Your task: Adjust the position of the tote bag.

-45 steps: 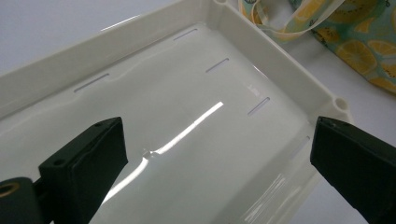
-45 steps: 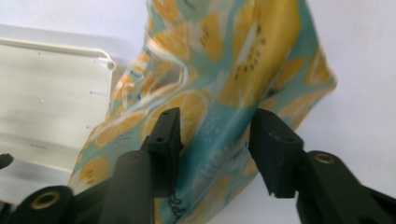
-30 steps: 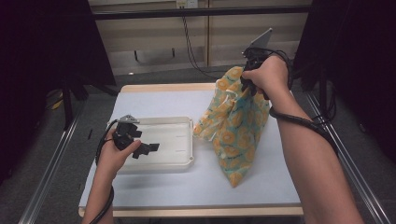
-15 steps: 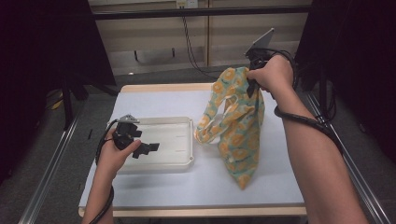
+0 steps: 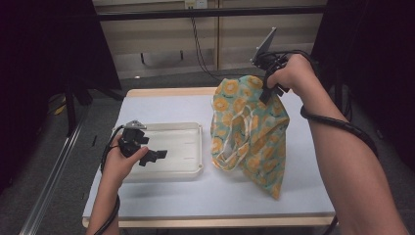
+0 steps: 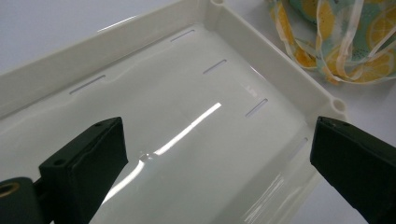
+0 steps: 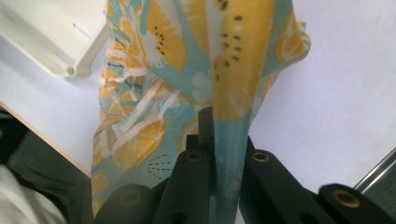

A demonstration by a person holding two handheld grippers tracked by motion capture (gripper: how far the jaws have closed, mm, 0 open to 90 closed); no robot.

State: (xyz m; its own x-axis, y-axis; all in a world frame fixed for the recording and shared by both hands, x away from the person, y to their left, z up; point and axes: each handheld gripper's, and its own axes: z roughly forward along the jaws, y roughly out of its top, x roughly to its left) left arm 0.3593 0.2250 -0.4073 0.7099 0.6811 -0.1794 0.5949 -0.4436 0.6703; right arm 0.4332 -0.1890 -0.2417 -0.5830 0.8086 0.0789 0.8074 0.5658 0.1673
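A teal cloth bag [image 5: 249, 132] printed with orange slices hangs above the white table, its lower corner near the table's front. My right gripper [image 5: 268, 92] is shut on the bag's top edge and holds it up; in the right gripper view the cloth [image 7: 229, 93] is pinched between the black jaws. A white plastic tray [image 5: 191, 132] lies on the table's left half. My left gripper [image 5: 155, 156] hovers open over the tray, whose empty floor [image 6: 187, 140] shows between the wide-apart jaws in the left gripper view.
The bag's pale handles [image 5: 235, 142] dangle down its front side. The table's wooden front edge [image 5: 210, 223] and metal frame rails [image 5: 54, 166] bound the work area. Dark curtains stand on both sides.
My right gripper has lifted the bag higher and drawn it towards the back right, so the cloth now hangs longer and straighter. The left gripper has stayed over the tray.
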